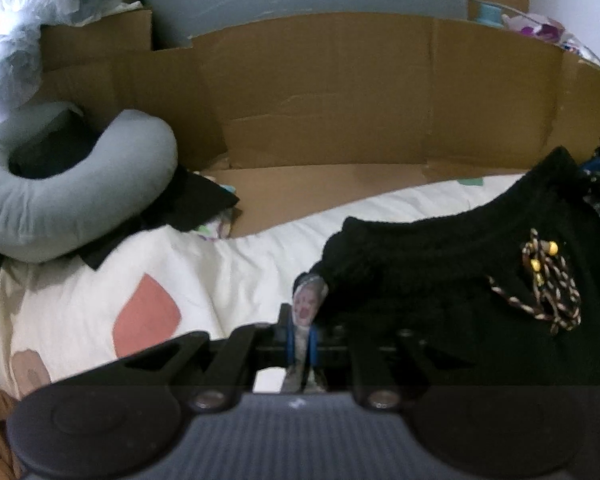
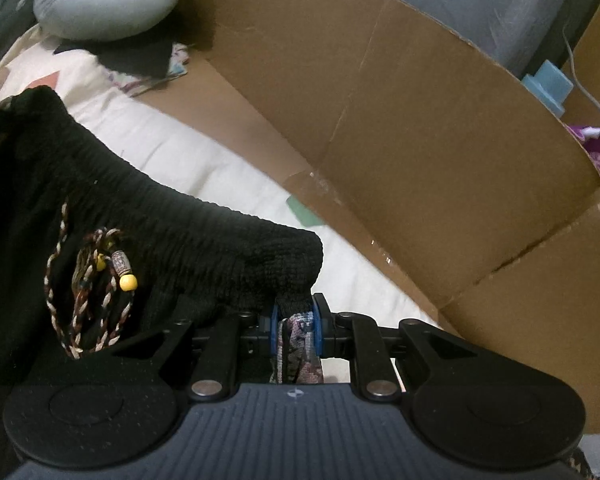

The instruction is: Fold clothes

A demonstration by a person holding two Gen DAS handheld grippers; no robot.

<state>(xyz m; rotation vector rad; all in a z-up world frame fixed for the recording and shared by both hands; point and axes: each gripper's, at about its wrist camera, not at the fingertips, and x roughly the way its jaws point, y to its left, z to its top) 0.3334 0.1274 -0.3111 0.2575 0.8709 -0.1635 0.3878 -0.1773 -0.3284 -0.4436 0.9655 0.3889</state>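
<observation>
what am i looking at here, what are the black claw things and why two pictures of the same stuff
There is no robot. A person holds a two-finger gripper in each hand, and a fisheye camera on each looks forward along its fingers, so the dark shape at the bottom of each picture is the tool itself. One picture is from the left gripper, the other from the right gripper. Both are shut on a black garment, one on each end of its ribbed waistband, with patterned cloth showing between the blue pads. A braided cord with yellow beads hangs from it. Below is a white bedcover. A grey neck pillow lies further off, and a cardboard wall stands behind.
</observation>
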